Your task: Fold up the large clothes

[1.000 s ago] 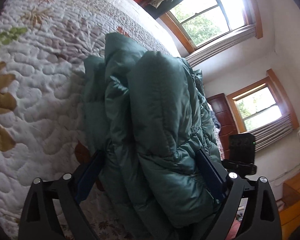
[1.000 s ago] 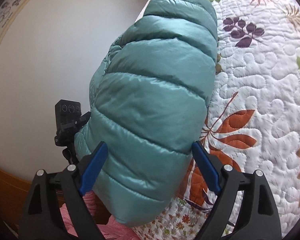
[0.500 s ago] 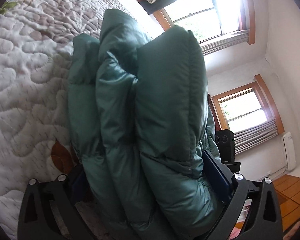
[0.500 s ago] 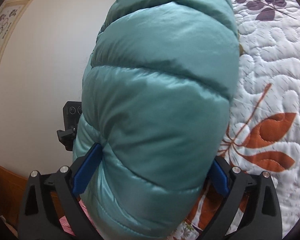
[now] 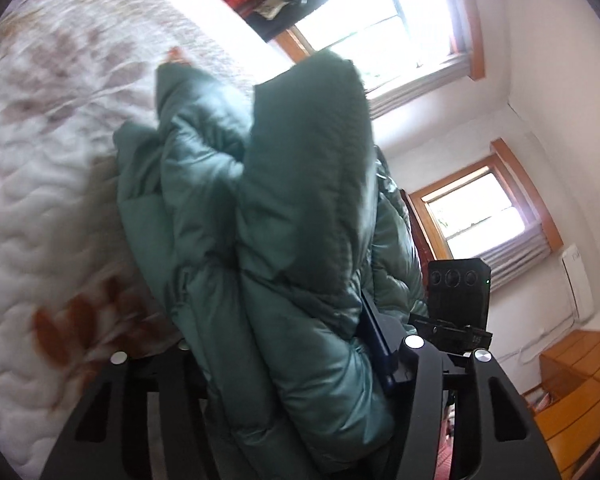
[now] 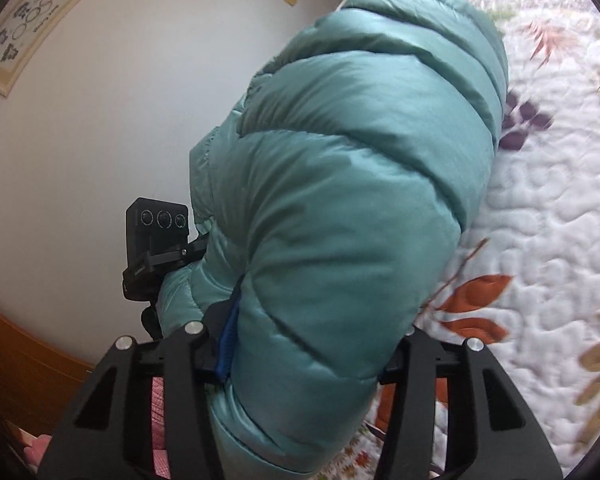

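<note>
A folded teal puffer jacket (image 5: pixel 300 200) stands bunched in thick layers on a white floral quilt (image 5: pixel 48 160). My left gripper (image 5: pixel 276 332) is shut on its near end; the blue right pad (image 5: pixel 374 340) presses into the padding and the left finger is hidden behind fabric. In the right wrist view the same jacket (image 6: pixel 360 180) bulges as a quilted roll over the quilt (image 6: pixel 540 240). My right gripper (image 6: pixel 312 332) is shut on it, with the blue left pad (image 6: pixel 230 336) dug into the side and the right finger covered.
A black camera unit (image 5: pixel 458 292) pokes out beyond the jacket, also seen as a black camera unit (image 6: pixel 156 240). Two windows (image 5: pixel 480 216) and wooden furniture (image 5: pixel 572 392) lie to the right. A white wall (image 6: pixel 120 120), a framed picture (image 6: pixel 32 16) and a wooden board (image 6: pixel 28 360) are on the left.
Both grippers went from open around the jacket to squeezed shut on it. The jacket's end now sits deeper between the fingers, and the left view is blurred by motion.
</note>
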